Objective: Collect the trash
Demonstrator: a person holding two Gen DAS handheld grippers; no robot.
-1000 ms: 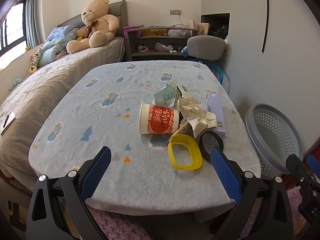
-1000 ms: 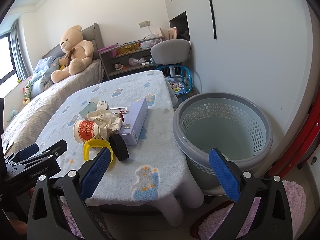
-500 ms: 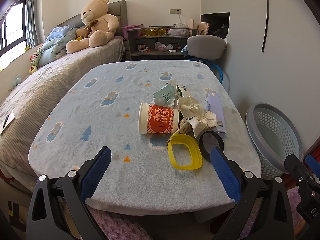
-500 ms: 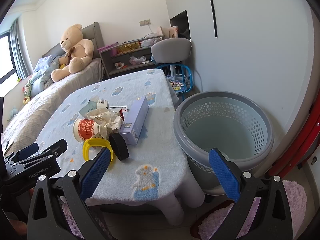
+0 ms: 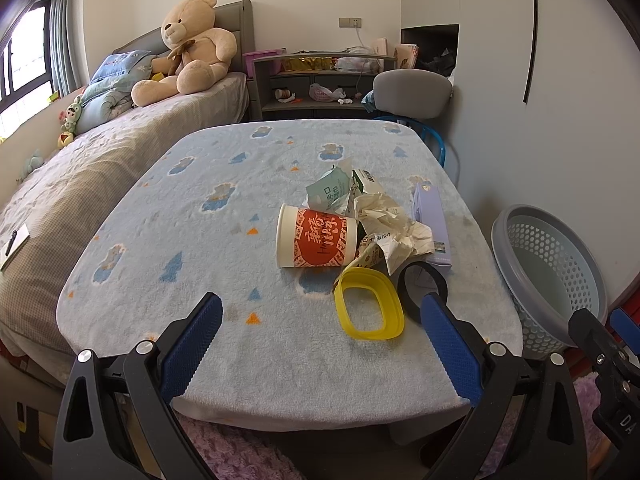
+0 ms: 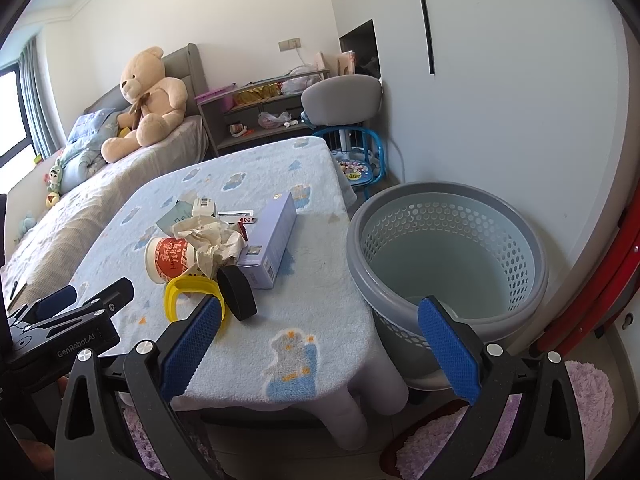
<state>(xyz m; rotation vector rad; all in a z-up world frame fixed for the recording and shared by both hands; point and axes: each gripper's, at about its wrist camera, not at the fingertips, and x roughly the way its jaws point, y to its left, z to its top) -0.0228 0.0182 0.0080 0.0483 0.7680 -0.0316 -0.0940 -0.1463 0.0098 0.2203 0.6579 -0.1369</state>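
The left gripper (image 5: 320, 336) hung wide open over the table's (image 5: 160, 240) near edge — ahead lay a tipped paper cup (image 5: 316, 237), crumpled paper (image 5: 394, 226), a yellow ring (image 5: 369, 309) and a black ring (image 5: 420, 286), the basket (image 5: 548, 276) beside.

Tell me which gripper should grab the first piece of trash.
Left, probably. The left gripper faces the yellow ring and paper cup, jaws open. The right gripper straddles the table's corner and the basket.
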